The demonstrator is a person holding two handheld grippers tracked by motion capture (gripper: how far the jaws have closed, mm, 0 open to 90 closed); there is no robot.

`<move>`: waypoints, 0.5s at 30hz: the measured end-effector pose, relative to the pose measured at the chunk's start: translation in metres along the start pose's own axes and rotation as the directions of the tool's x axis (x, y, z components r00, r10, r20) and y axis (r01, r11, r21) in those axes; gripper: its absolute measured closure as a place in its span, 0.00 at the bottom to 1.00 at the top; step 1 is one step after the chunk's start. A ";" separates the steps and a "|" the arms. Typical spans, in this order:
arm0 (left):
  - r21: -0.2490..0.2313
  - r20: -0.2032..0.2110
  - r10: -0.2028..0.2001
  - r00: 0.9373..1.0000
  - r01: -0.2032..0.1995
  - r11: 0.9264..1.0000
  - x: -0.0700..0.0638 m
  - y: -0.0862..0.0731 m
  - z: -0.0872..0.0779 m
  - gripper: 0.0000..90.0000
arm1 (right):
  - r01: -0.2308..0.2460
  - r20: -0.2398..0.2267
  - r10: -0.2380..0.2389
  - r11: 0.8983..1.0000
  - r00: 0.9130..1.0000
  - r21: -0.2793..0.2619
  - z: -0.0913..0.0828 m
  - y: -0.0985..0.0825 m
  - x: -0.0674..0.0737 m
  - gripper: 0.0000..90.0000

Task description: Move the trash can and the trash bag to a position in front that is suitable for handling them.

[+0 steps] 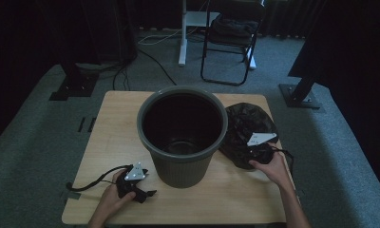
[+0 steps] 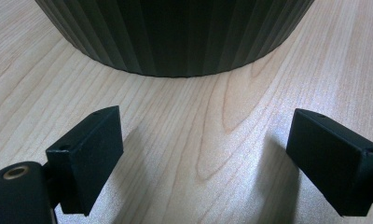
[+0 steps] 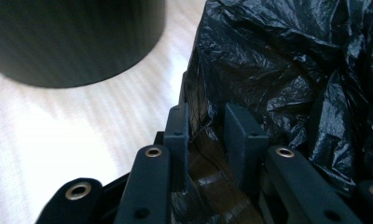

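The light wooden worktop (image 1: 112, 137) carries a large dark grey-green round plastic bin (image 1: 182, 135) with a ribbed wall, which stands upright near the middle, and its inside looks bare: no liner is fitted over the rim. To the right of the bin, touching or just beside its wall, lies a crumpled black thin plastic bag (image 1: 247, 128) in a loose heap on the worktop.

The right tool (image 3: 207, 135) is at the near edge of this heap. Its jaws are close together and a fold of the black film is pinched between them, as the right gripper view shows. The left tool (image 2: 203, 154) rests low over the worktop at the near left of the bin, pointing at the bin's base. Its jaws are spread wide, with only bare wood between them.

In my judgement the work is to line the bin with the bag, and it is at an early step. The bag is gripped, but it is not yet unfolded, not opened and not lifted over the bin. Still to do are shaking it open, lowering it inside and folding its mouth over the rim.
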State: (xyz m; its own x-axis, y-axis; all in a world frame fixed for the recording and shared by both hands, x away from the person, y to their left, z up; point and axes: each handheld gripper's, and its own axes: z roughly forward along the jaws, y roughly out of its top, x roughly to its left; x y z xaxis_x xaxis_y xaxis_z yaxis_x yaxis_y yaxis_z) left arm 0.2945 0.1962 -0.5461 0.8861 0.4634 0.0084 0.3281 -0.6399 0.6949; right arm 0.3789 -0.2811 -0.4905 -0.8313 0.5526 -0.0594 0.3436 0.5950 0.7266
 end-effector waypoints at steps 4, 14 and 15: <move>0.000 0.000 0.000 1.000 0.000 1.000 0.000 0.000 0.000 0.12 | 0.013 -0.022 -0.013 1.000 1.000 -0.003 -0.002 -0.003 0.011 0.78; 0.000 0.000 -0.001 1.000 0.001 1.000 0.000 0.000 0.000 0.12 | 0.050 -0.046 -0.049 0.999 0.998 0.006 -0.007 -0.007 0.028 0.72; 0.000 0.000 -0.001 1.000 0.001 1.000 0.000 0.000 0.000 0.12 | 0.051 -0.039 -0.051 0.999 0.998 0.003 -0.008 -0.007 0.028 0.68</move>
State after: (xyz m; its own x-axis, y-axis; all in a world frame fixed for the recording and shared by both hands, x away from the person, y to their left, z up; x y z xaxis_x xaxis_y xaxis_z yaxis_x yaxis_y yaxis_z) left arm 0.2944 0.1961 -0.5461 0.8857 0.4642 0.0073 0.3293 -0.6393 0.6949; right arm 0.3494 -0.2741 -0.4917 -0.8642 0.4983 -0.0698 0.3016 0.6241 0.7208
